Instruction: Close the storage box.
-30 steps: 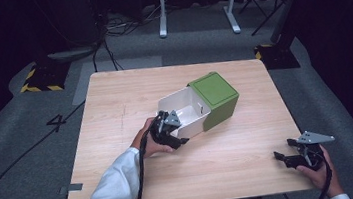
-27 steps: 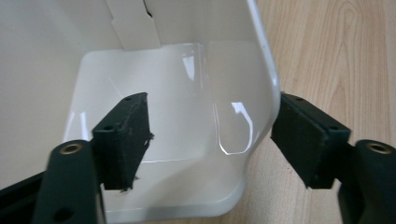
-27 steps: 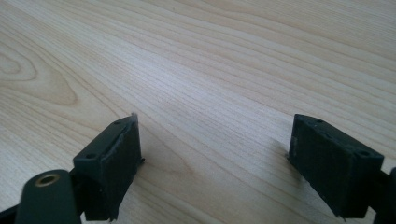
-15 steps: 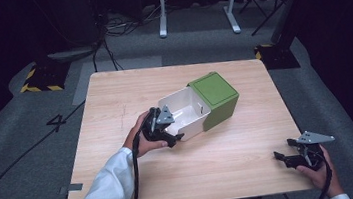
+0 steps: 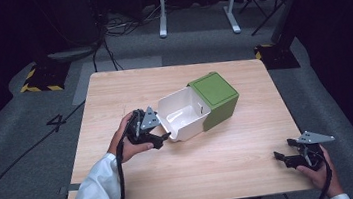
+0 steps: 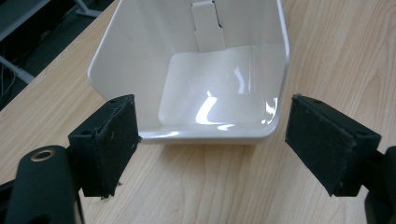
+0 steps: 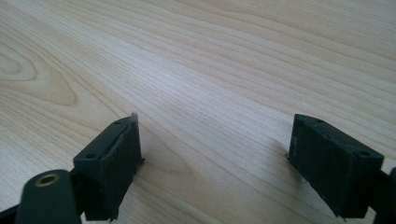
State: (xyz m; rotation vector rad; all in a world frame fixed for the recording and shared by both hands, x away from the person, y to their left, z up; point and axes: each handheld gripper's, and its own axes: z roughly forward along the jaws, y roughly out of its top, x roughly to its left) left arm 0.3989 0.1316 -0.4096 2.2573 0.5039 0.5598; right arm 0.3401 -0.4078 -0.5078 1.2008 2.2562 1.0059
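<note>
Overhead light is falling evenly on the table (image 5: 193, 178), while the surrounding floor is sinking into near-black toward 9 and 3 o'clock. Glare is streaking the white bin's (image 6: 210, 79) glossy floor, and the near black pads (image 7: 112, 158) are blurring slightly.

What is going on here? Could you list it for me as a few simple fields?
Setting: wooden table
Object: white bin lying on its side, green base, open mouth toward the person's left hand
Inside of bin: looks empty
Left gripper: open, jaws just outside the bin's rim
Right gripper: open, over bare wood near the table's right corner, apart from the bin
</note>
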